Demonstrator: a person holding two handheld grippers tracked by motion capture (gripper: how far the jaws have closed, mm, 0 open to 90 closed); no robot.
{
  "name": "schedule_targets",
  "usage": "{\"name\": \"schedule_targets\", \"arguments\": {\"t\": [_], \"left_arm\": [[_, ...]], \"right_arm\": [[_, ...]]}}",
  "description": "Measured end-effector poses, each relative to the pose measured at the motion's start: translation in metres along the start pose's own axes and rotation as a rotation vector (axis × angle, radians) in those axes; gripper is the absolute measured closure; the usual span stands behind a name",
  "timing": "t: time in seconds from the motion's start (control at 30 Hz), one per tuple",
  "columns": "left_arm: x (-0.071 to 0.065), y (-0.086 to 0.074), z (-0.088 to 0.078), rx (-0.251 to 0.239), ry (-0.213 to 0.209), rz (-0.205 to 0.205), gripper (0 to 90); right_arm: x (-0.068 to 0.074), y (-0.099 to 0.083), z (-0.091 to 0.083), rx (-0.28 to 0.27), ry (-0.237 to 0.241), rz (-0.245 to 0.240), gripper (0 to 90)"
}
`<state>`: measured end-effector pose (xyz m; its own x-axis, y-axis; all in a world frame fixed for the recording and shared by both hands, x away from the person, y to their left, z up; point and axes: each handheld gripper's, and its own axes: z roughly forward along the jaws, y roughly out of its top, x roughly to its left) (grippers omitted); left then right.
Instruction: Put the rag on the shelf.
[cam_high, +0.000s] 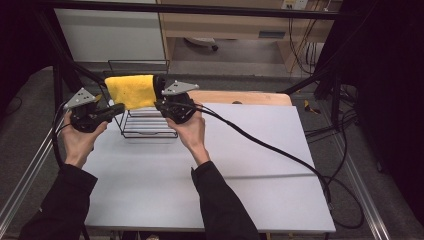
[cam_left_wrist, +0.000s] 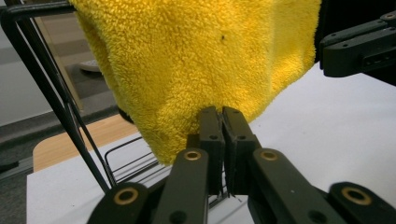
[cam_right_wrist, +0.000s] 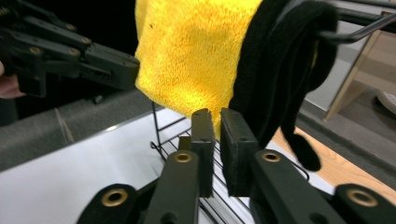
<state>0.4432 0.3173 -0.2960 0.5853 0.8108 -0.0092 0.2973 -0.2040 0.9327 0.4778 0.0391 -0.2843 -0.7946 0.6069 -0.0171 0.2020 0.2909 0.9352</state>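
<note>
Pinching the lower edge of the yellow towel (cam_left_wrist: 201, 60), your left hand-held gripper (cam_left_wrist: 222, 114) has its jaws nearly together on the fabric. Your right hand-held gripper (cam_right_wrist: 214, 116) has its jaws close together too, just below the towel's hem; whether they grip it, you cannot tell. Fluffy and folded, the towel hangs over the wire rack (cam_high: 145, 127) at the tabletop's (cam_high: 240, 165) far left, beside a black cloth (cam_right_wrist: 280, 70).

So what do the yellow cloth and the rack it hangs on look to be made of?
The yellow cloth looks like plush microfibre or terry: a fuzzy, looped, matte pile that drapes in soft folds. The rack looks like thin metal wire with a black coating, probably paint or powder coat: slim, stiff, straight rods with a faint sheen.
</note>
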Motion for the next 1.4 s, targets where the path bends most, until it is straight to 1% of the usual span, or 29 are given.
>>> {"name": "schedule_targets", "arguments": {"t": [0.1,0.17,0.23,0.33,0.43,0.53,0.63,0.73,0.83,0.93,1.1,1.2,1.27,1.4], "left_arm": [[-0.005,-0.001,-0.006,0.008,-0.008,0.011,78.5],[-0.008,-0.003,-0.009,0.020,-0.010,0.016,73.5],[-0.011,-0.005,-0.012,0.022,-0.017,0.015,68.1],[-0.015,-0.010,-0.014,0.031,-0.031,0.004,60.5],[-0.020,-0.015,-0.014,0.061,-0.030,0.014,52.3],[-0.025,-0.022,-0.012,0.078,-0.044,0.012,45.9],[-0.031,-0.031,-0.010,0.082,-0.064,0.006,39.6],[-0.036,-0.041,-0.006,0.091,-0.082,-0.006,32.7],[-0.043,-0.051,-0.001,0.119,-0.091,0.003,25.9],[-0.050,-0.062,0.004,0.140,-0.109,0.003,21.7],[-0.058,-0.079,0.011,0.158,-0.142,-0.006,17.3],[-0.062,-0.089,0.014,0.165,-0.148,-0.006,15.5],[-0.065,-0.094,0.015,0.167,-0.156,-0.011,15.0],[-0.071,-0.104,0.015,0.178,-0.167,-0.004,12.5]], "right_arm": [[0.000,0.000,-0.010,-0.016,0.019,0.022,74.5],[0.000,-0.002,-0.017,-0.013,0.022,0.027,69.6],[-0.001,-0.003,-0.024,-0.013,0.019,0.030,65.4],[-0.004,-0.007,-0.037,-0.014,0.019,0.037,56.4],[-0.007,-0.012,-0.050,-0.008,0.019,0.046,49.3],[-0.012,-0.020,-0.063,0.013,0.017,0.067,43.2],[-0.018,-0.031,-0.075,0.042,0.002,0.075,35.5],[-0.024,-0.043,-0.088,0.059,-0.022,0.072,27.8],[-0.030,-0.056,-0.100,0.071,-0.029,0.095,19.9],[-0.038,-0.070,-0.113,0.085,-0.036,0.120,13.3],[-0.049,-0.094,-0.133,0.108,-0.051,0.146,7.7],[-0.054,-0.110,-0.143,0.128,-0.064,0.141,6.4],[-0.058,-0.119,-0.149,0.142,-0.074,0.151,4.8],[-0.065,-0.139,-0.161,0.162,-0.087,0.170,3.0]]}}
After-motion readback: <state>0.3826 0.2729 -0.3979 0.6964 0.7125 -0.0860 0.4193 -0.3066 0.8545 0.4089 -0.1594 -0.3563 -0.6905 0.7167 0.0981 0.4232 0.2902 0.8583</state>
